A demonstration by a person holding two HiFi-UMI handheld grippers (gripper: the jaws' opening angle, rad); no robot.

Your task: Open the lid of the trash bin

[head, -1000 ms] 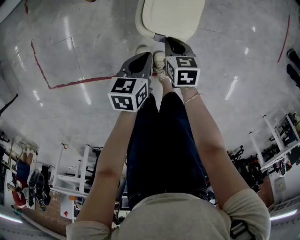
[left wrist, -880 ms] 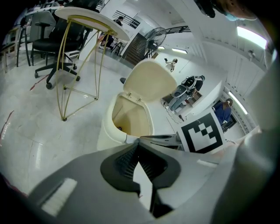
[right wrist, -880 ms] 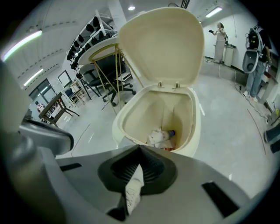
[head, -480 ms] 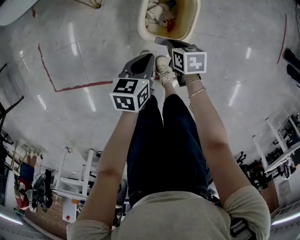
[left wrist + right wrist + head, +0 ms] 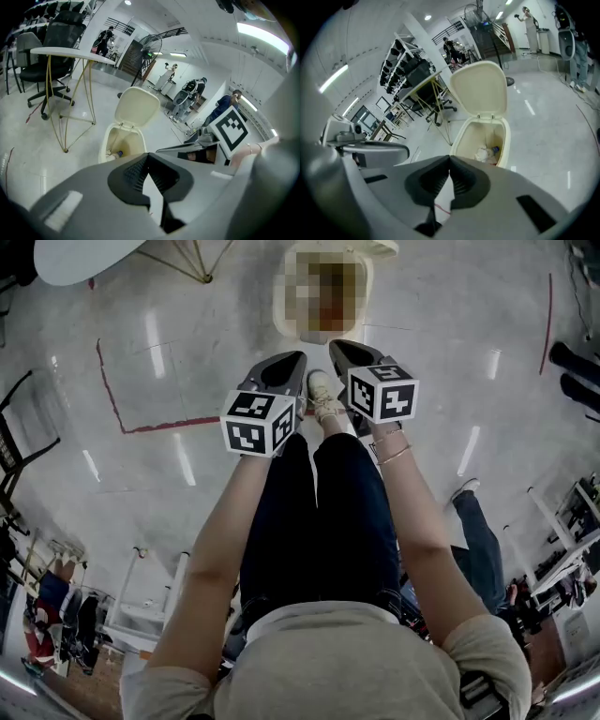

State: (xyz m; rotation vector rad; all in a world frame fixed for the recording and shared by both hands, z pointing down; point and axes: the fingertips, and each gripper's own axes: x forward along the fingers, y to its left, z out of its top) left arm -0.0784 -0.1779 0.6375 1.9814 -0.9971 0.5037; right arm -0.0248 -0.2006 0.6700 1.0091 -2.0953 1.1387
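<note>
The pale, glossy floor (image 5: 187,474) carries a red tape line (image 5: 159,424) on the left. Far ahead the cream trash bin (image 5: 458,139) stands on it, lid (image 5: 480,89) raised. Left of the bin stands a white table (image 5: 70,53) on thin gold legs, with a black office chair (image 5: 35,70) beyond.

Left tongs (image 5: 148,155) and right tongs (image 5: 450,158) held forward, closed.

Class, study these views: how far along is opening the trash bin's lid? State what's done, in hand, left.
Done: the cream plastic trash bin has its lid upright, rubbish showing inside. In hand: nothing; left gripper and right gripper are shut, empty, apart from the bin. Left: apparently nothing.
</note>
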